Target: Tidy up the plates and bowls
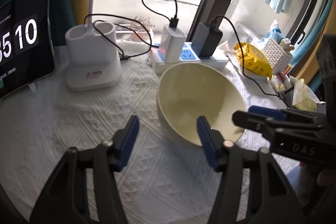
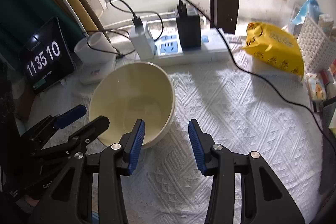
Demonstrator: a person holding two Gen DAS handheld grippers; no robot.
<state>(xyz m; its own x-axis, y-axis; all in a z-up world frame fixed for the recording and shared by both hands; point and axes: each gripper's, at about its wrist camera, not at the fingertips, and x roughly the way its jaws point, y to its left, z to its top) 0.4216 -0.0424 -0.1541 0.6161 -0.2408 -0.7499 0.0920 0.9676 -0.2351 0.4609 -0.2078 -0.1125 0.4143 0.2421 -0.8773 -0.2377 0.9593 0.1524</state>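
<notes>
A cream bowl (image 1: 199, 93) (image 2: 134, 93) stands upright and empty on the white textured tablecloth (image 2: 231, 110). My left gripper (image 1: 168, 135) straddles its near left wall, one blue pad inside the bowl and the other outside over the cloth. A wide gap remains and neither pad presses on the wall. My right gripper (image 2: 167, 135) straddles the near right wall the same way, left pad inside and right pad outside, also apart from the wall. Each gripper shows in the other's view, the right gripper (image 1: 243, 112) and the left gripper (image 2: 95, 114), with the rim between their fingers.
Behind the bowl lies a power strip (image 1: 189, 58) with a white charger and a black charger, their cables trailing over the cloth. A white holder (image 1: 92, 56) and a tablet clock (image 1: 23, 41) stand at the left. A yellow pack (image 2: 275, 51) and a white basket (image 2: 317, 49) sit at the right.
</notes>
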